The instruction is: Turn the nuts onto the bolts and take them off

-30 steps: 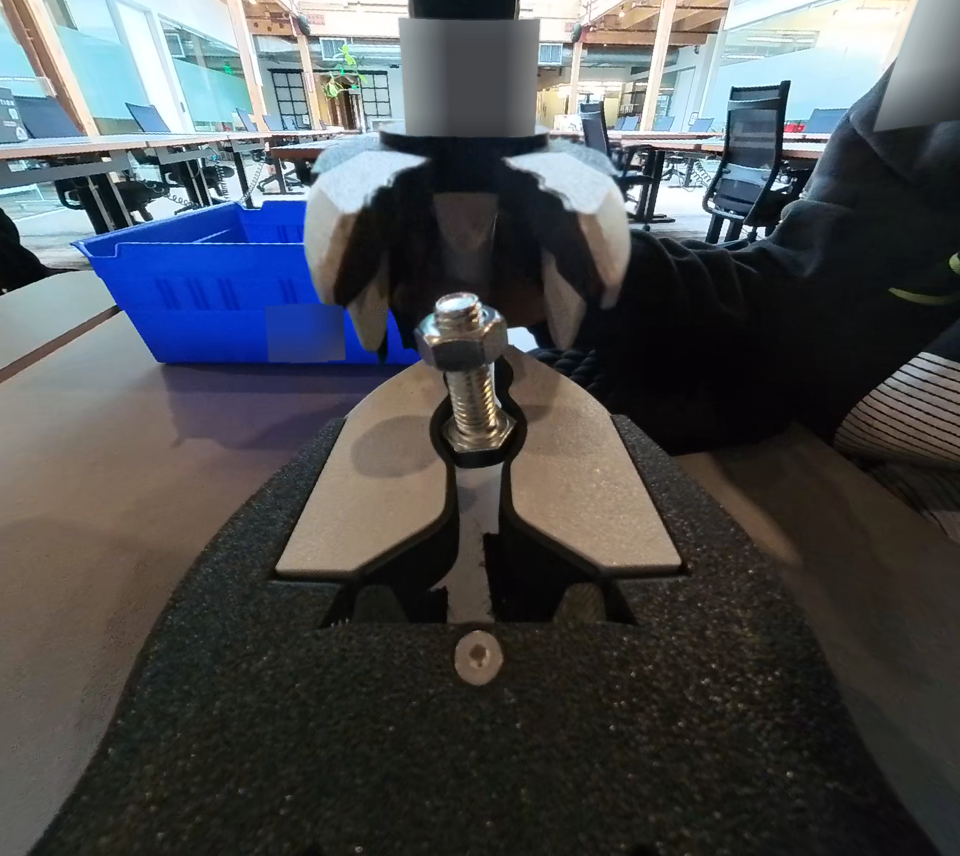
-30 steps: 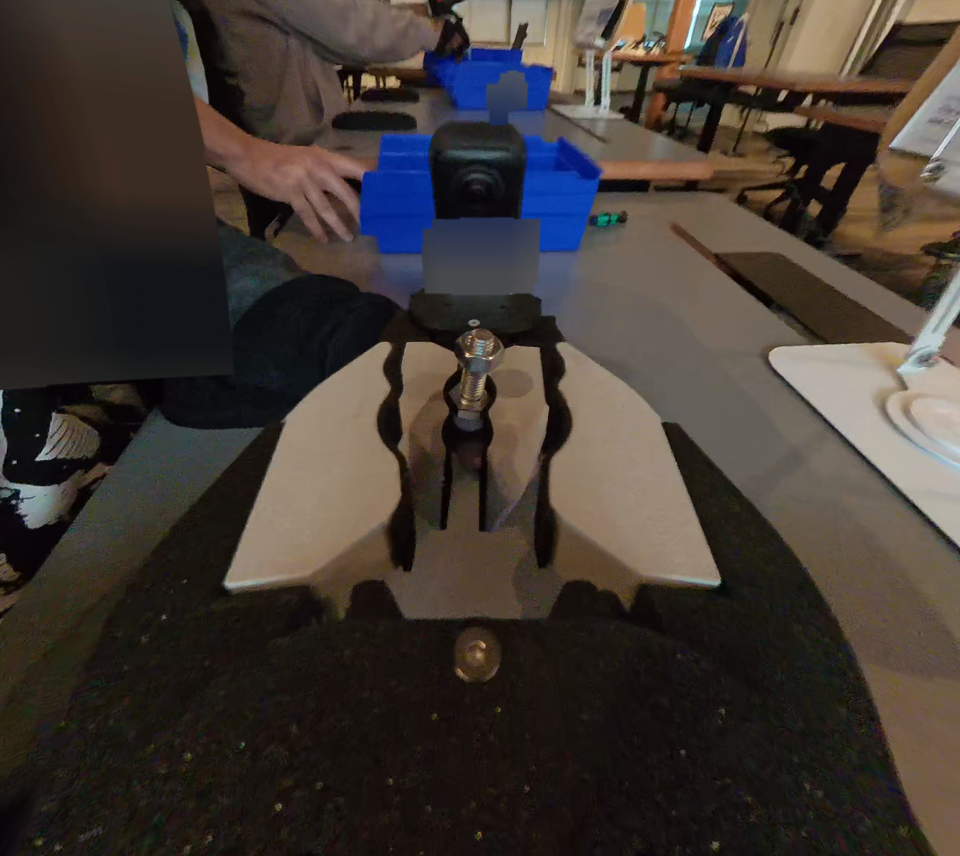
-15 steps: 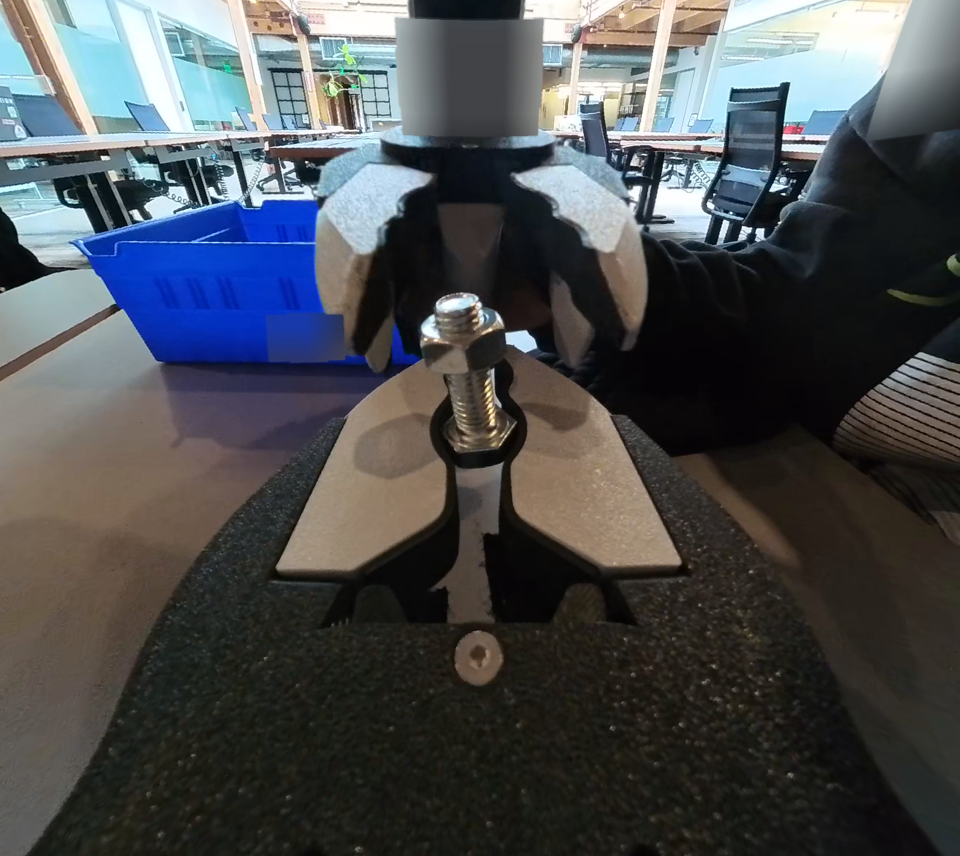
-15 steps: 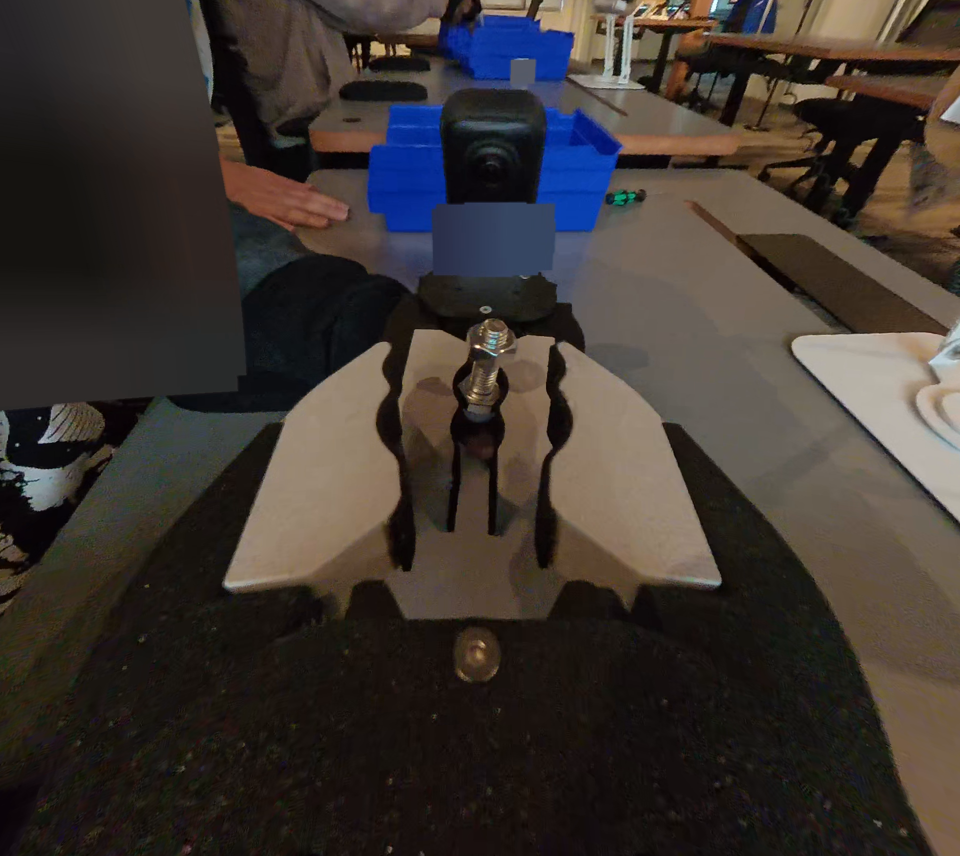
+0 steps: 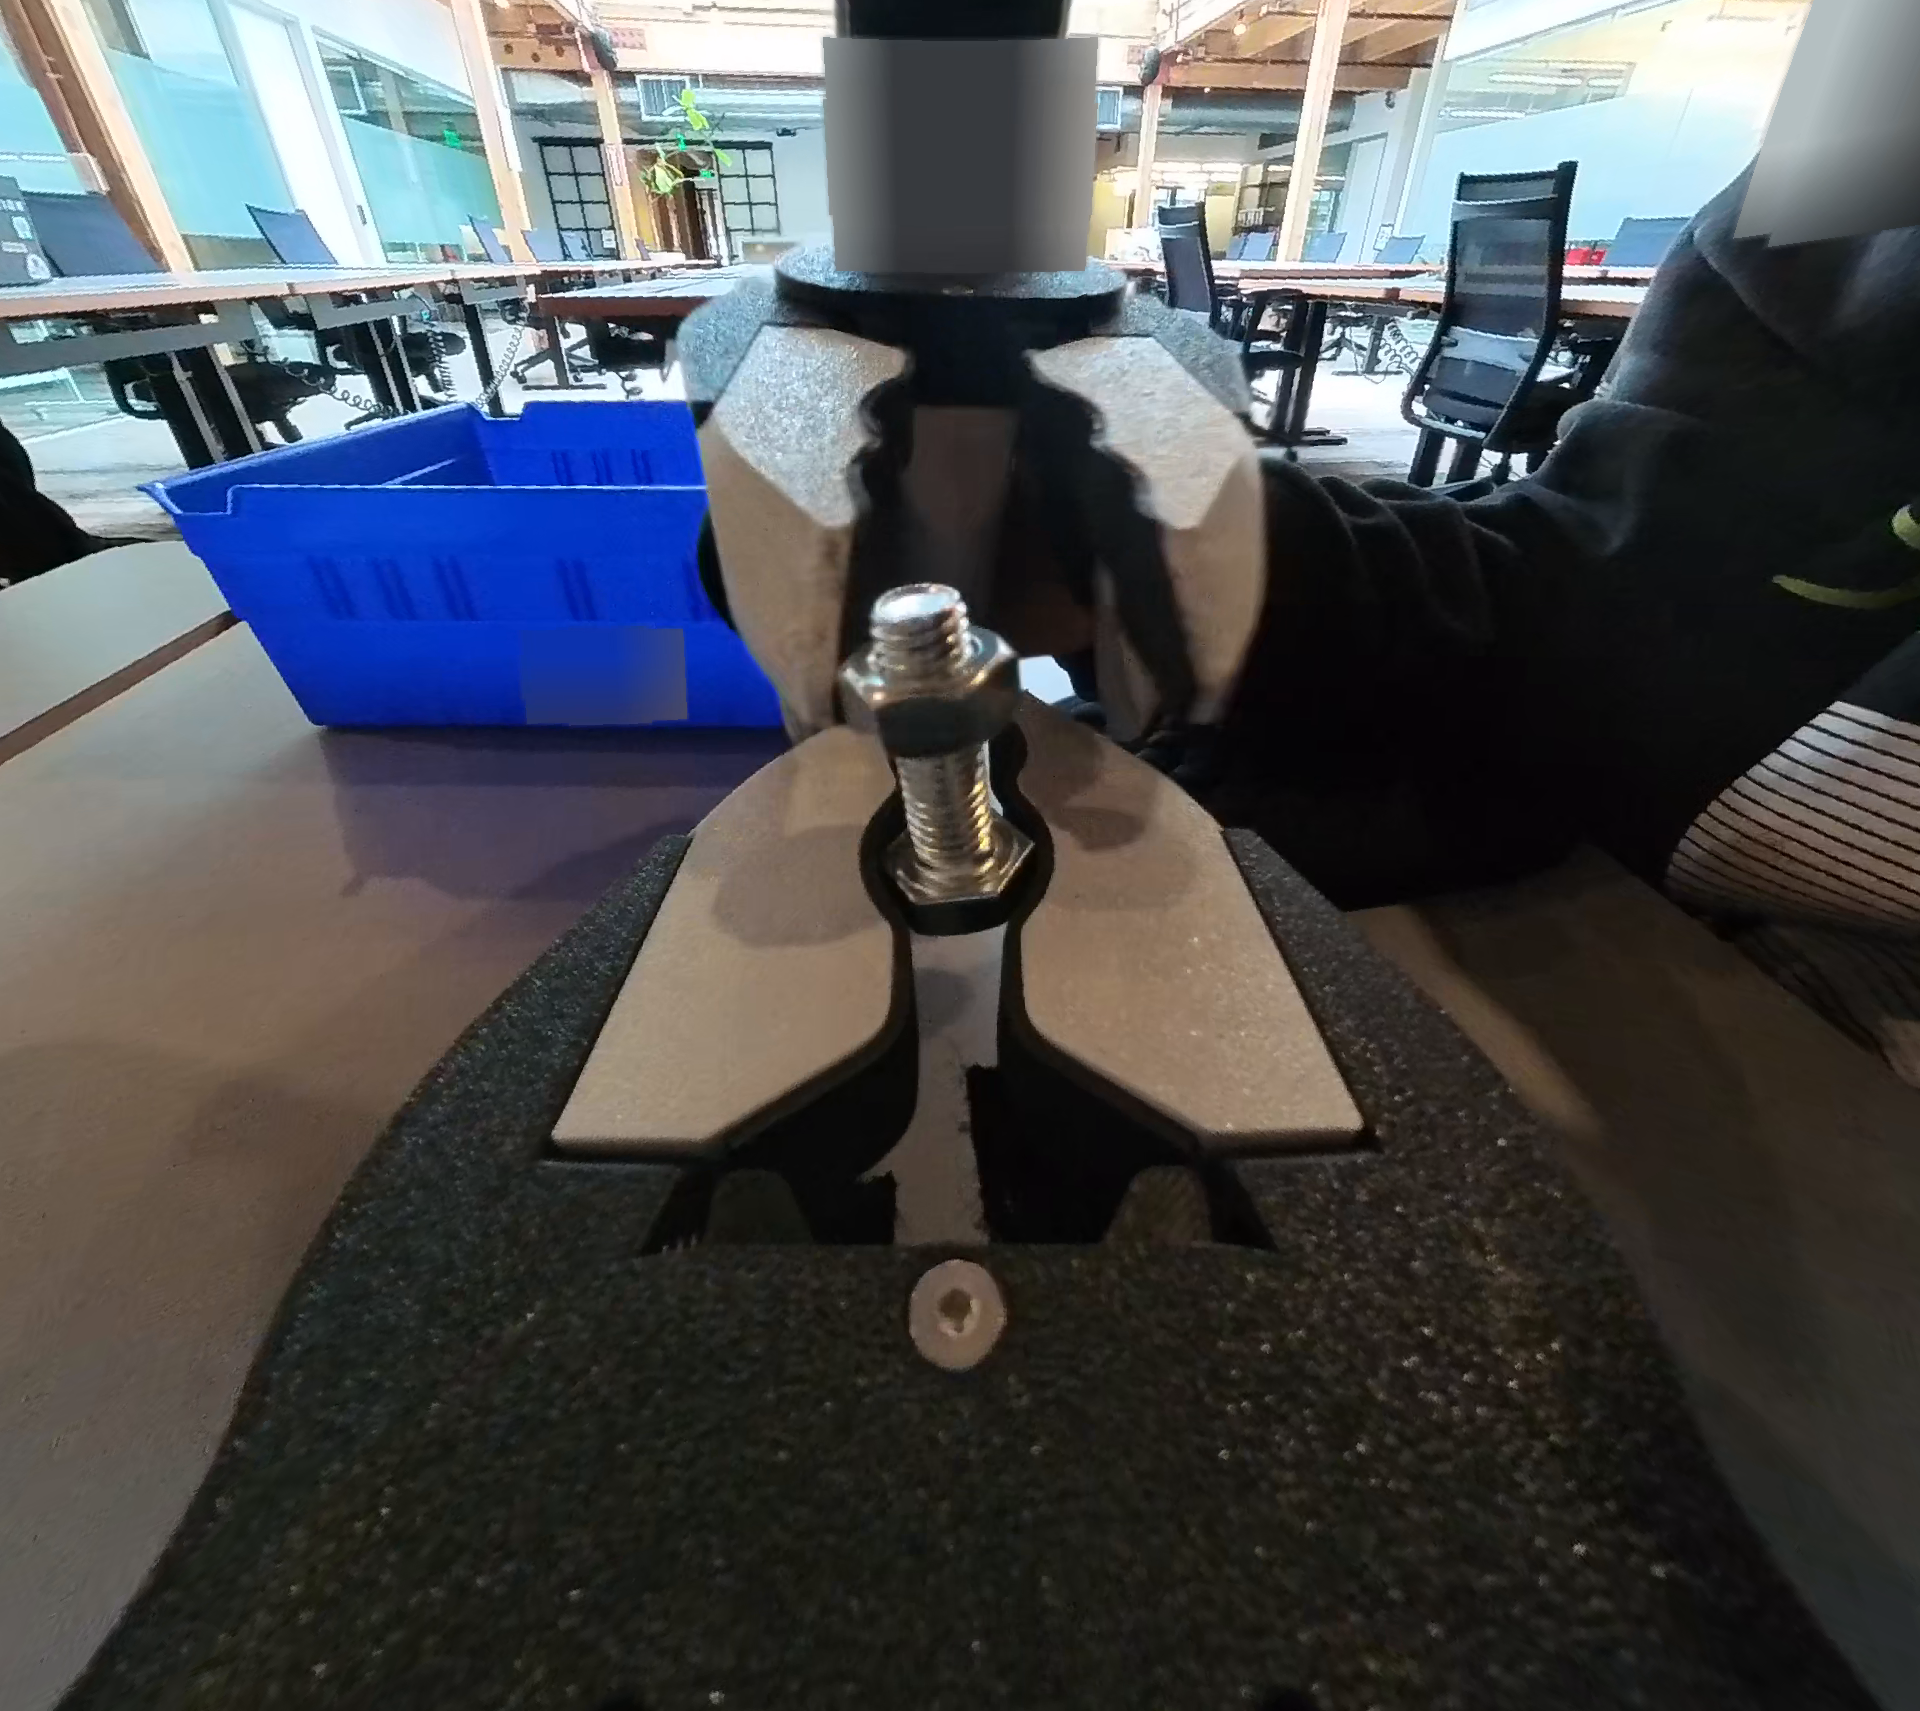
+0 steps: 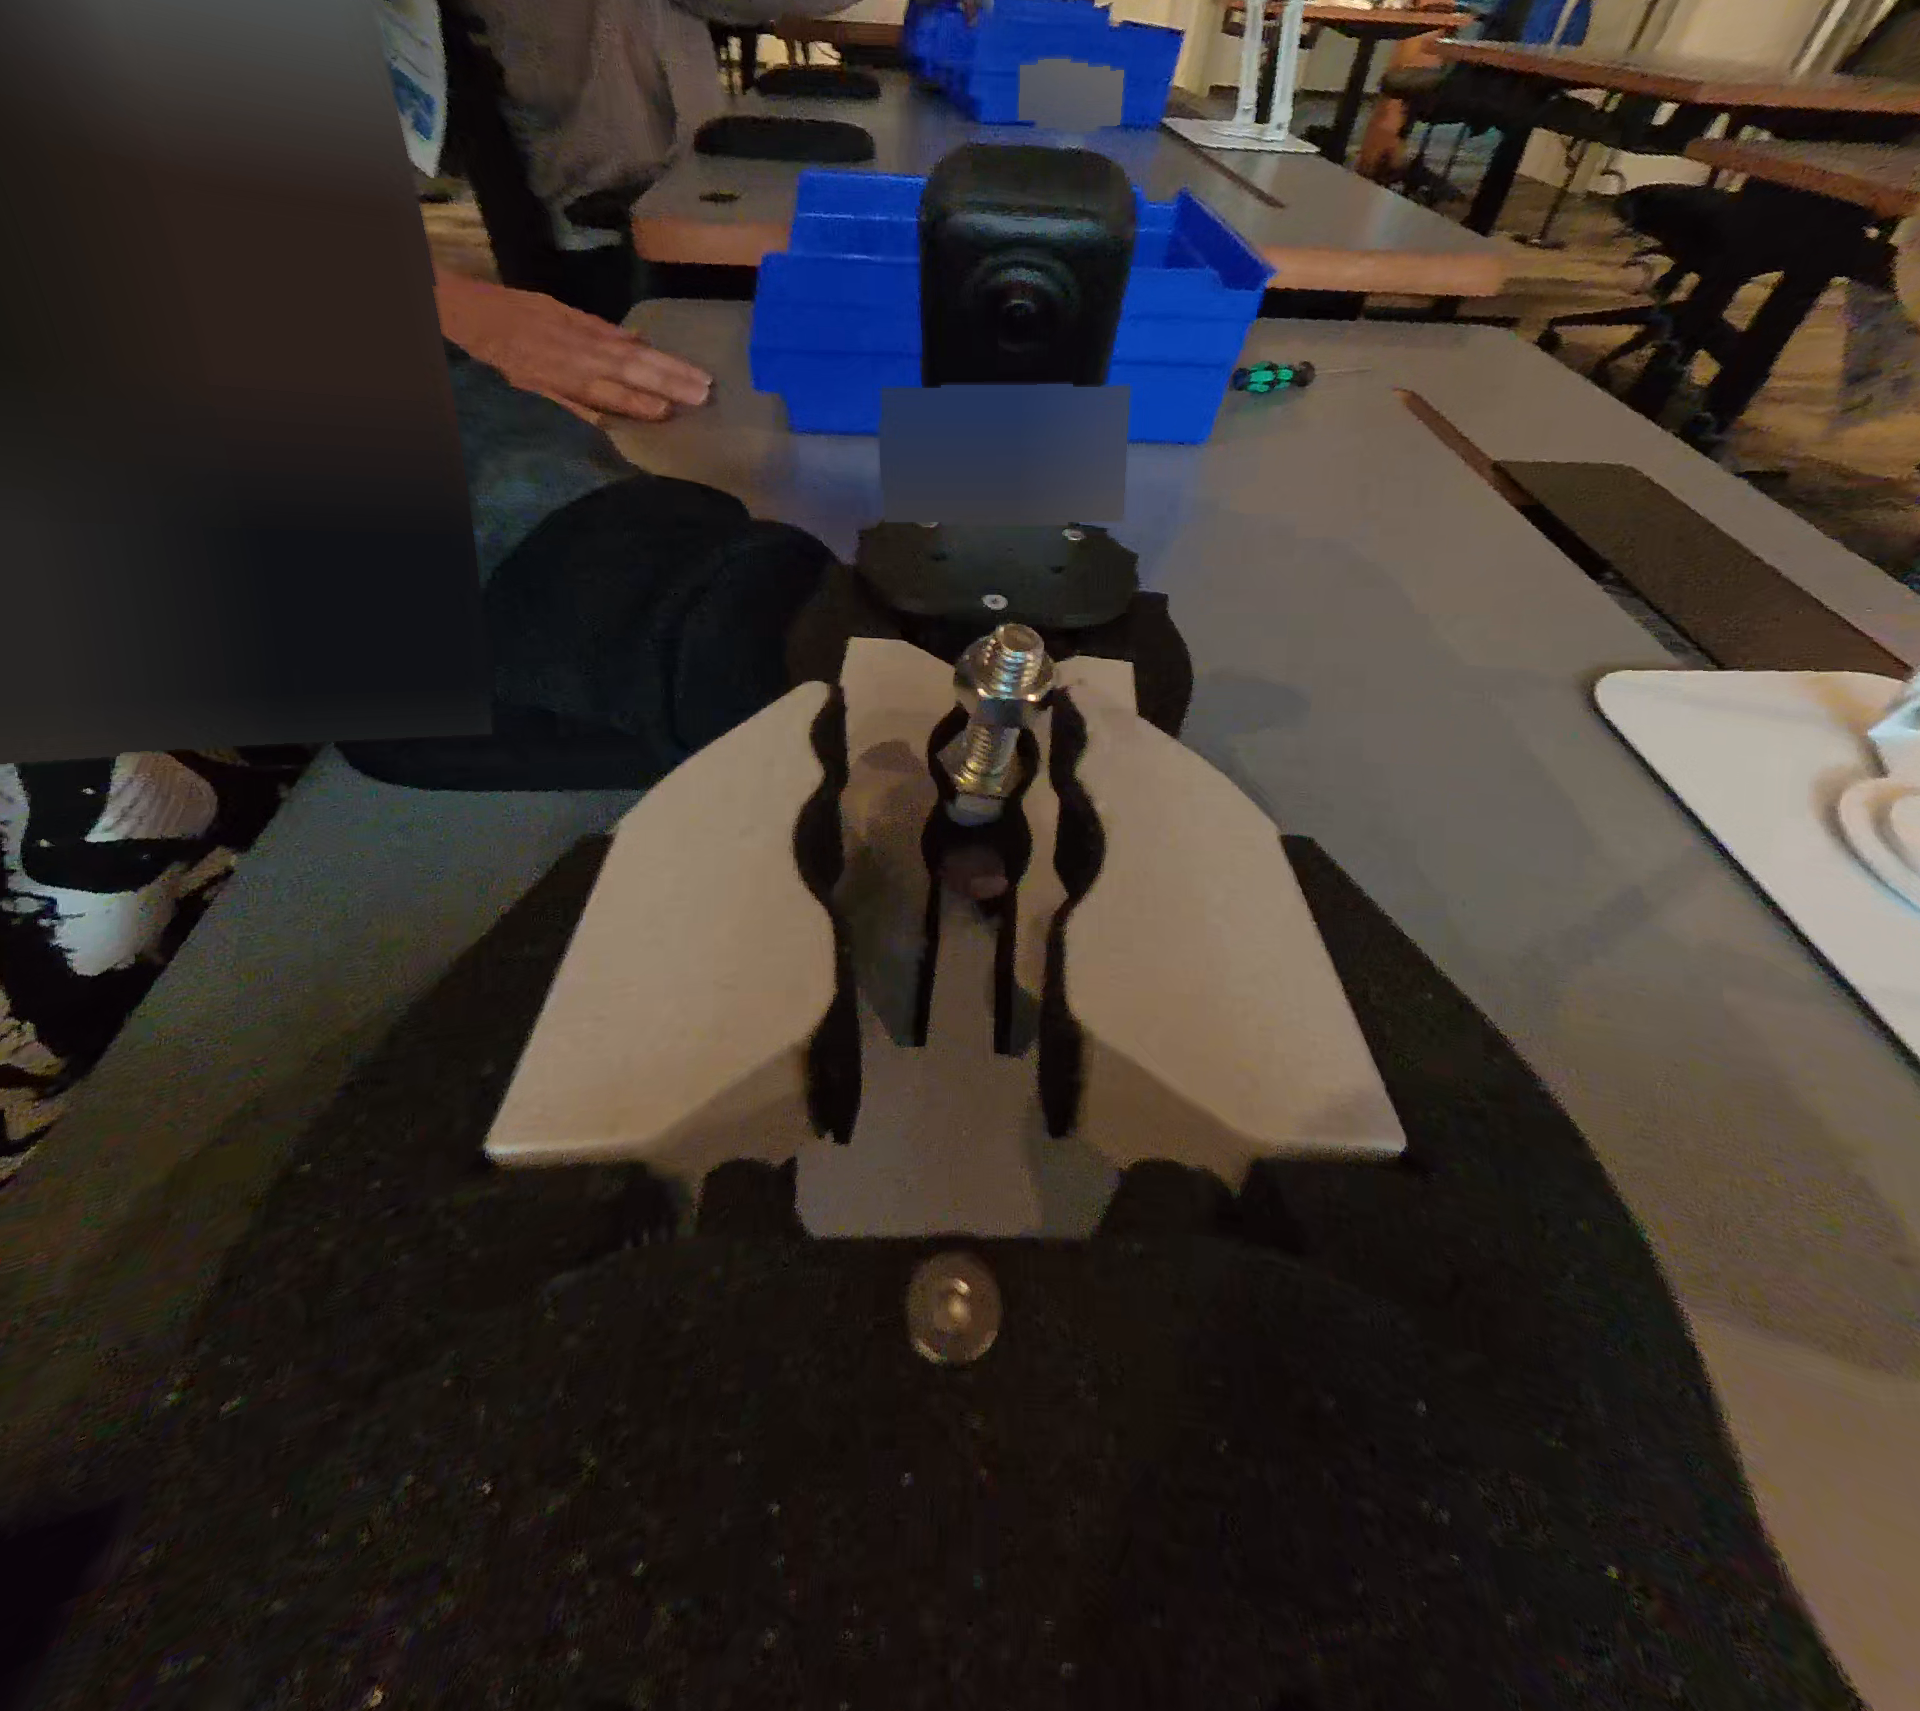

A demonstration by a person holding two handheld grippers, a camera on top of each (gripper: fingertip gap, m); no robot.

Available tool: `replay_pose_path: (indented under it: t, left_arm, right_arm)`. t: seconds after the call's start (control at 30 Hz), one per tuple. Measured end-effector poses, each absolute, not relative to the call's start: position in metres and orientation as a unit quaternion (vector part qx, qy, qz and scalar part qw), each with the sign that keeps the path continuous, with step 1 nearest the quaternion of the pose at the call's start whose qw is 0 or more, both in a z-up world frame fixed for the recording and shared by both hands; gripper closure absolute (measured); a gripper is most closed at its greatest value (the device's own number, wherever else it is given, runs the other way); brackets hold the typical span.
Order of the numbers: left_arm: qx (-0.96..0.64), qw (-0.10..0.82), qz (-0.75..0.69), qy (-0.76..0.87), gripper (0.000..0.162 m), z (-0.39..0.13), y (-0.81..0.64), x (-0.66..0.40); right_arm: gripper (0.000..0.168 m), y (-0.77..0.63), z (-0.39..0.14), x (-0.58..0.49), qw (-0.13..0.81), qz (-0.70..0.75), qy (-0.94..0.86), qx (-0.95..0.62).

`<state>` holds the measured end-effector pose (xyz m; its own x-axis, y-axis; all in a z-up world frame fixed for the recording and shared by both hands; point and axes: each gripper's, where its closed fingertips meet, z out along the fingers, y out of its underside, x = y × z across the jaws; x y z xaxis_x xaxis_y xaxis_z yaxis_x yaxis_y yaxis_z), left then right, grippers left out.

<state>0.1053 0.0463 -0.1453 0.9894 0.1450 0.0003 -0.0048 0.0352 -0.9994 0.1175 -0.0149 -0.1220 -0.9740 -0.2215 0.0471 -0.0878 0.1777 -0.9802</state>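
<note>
A steel bolt (image 5: 940, 814) stands upright with its hex head clamped between my left gripper's (image 5: 951, 830) fingers. A hex nut (image 5: 925, 703) sits near the top of its thread. My right gripper (image 5: 977, 612) faces it from the far side, open, its fingers (image 5: 790, 539) spread just behind and beside the nut without touching it. In the right wrist view the right gripper (image 6: 992, 726) is wide open around the left gripper's fingers (image 6: 883, 809), the bolt (image 6: 982, 762) and the nut (image 6: 1003, 685).
A blue bin (image 5: 468, 581) stands on the grey table behind the grippers; it also shows in the right wrist view (image 6: 831, 331). A person's hand (image 6: 592, 368) rests beside it. A green screwdriver (image 6: 1273, 378), a black mat (image 6: 1683, 560) and a white board (image 6: 1766, 778) lie to the right. The gap from one gripper's tips to the other's is roughly 6 cm.
My right gripper has moved closer to the nut and stayed open. The left gripper keeps its hold on the bolt. The person's hand has shifted on the table.
</note>
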Motion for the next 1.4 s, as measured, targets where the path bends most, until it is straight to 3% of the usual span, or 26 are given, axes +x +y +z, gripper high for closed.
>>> replay_pose_path:
  t: [0.1,0.17,0.27,0.4,0.5,0.57,0.63,0.73,0.83,0.9,0.97,1.0,1.03,1.07,1.17,1.23,1.3,1.4]
  left_arm:
    - [-0.692,0.718,0.051,-0.053,0.150,-0.145,0.046,0.105]
    - [-0.690,0.720,0.049,-0.055,0.150,-0.144,0.045,0.104]
    - [-0.693,0.717,0.051,-0.051,0.149,-0.145,0.046,0.105]
    - [-0.692,0.718,0.050,-0.052,0.150,-0.145,0.046,0.105]
    - [-0.692,0.718,0.051,-0.051,0.150,-0.145,0.046,0.105]
    - [-0.692,0.718,0.050,-0.053,0.149,-0.145,0.046,0.105]
    - [-0.691,0.719,0.049,-0.054,0.150,-0.145,0.046,0.105]
    - [-0.694,0.717,0.049,-0.052,0.149,-0.146,0.046,0.105]
    - [-0.693,0.718,0.049,-0.052,0.150,-0.145,0.046,0.105]
    - [-0.693,0.717,0.050,-0.053,0.150,-0.145,0.046,0.105]
    - [-0.693,0.718,0.050,-0.052,0.150,-0.145,0.046,0.105]
    - [-0.693,0.718,0.050,-0.053,0.150,-0.145,0.046,0.105]
    - [-0.692,0.718,0.049,-0.054,0.150,-0.145,0.046,0.105]
    - [-0.692,0.718,0.049,-0.054,0.150,-0.145,0.046,0.105]
    - [-0.694,0.716,0.049,-0.052,0.149,-0.145,0.046,0.105]
    - [-0.693,0.717,0.048,-0.053,0.150,-0.145,0.046,0.105]
    - [-0.693,0.717,0.048,-0.053,0.150,-0.145,0.046,0.105]
    - [-0.693,0.717,0.050,-0.051,0.149,-0.145,0.046,0.106]
  right_arm:
    - [0.168,-0.003,-0.111,0.123,0.071,-0.659,0.739,-0.120]
    - [0.168,-0.001,-0.100,0.121,0.081,-0.683,0.717,-0.109]
    - [0.129,-0.009,-0.112,0.110,0.053,-0.659,0.746,-0.083]
    - [0.116,-0.017,-0.120,0.116,0.062,-0.641,0.759,-0.092]
    - [0.134,-0.012,-0.119,0.117,0.058,-0.639,0.760,-0.098]
    - [0.168,-0.002,-0.111,0.124,0.076,-0.656,0.741,-0.121]
    - [0.168,0.000,-0.101,0.120,0.077,-0.680,0.721,-0.109]
    - [0.123,-0.008,-0.108,0.109,0.051,-0.667,0.739,-0.080]
    - [0.109,-0.016,-0.118,0.112,0.058,-0.645,0.758,-0.081]
    - [0.119,-0.016,-0.120,0.117,0.061,-0.636,0.763,-0.094]
    - [0.141,-0.010,-0.119,0.116,0.051,-0.637,0.763,-0.099]
    - [0.163,-0.006,-0.116,0.118,0.055,-0.643,0.756,-0.109]
    - [0.168,-0.003,-0.109,0.121,0.064,-0.661,0.739,-0.114]
    - [0.168,-0.003,-0.102,0.119,0.063,-0.676,0.727,-0.106]
    - [0.127,-0.009,-0.107,0.108,0.048,-0.666,0.740,-0.078]
    - [0.115,-0.014,-0.118,0.110,0.055,-0.643,0.760,-0.077]
    - [0.116,-0.017,-0.125,0.115,0.063,-0.627,0.772,-0.087]
    - [0.142,-0.011,-0.123,0.115,0.045,-0.626,0.773,-0.097]
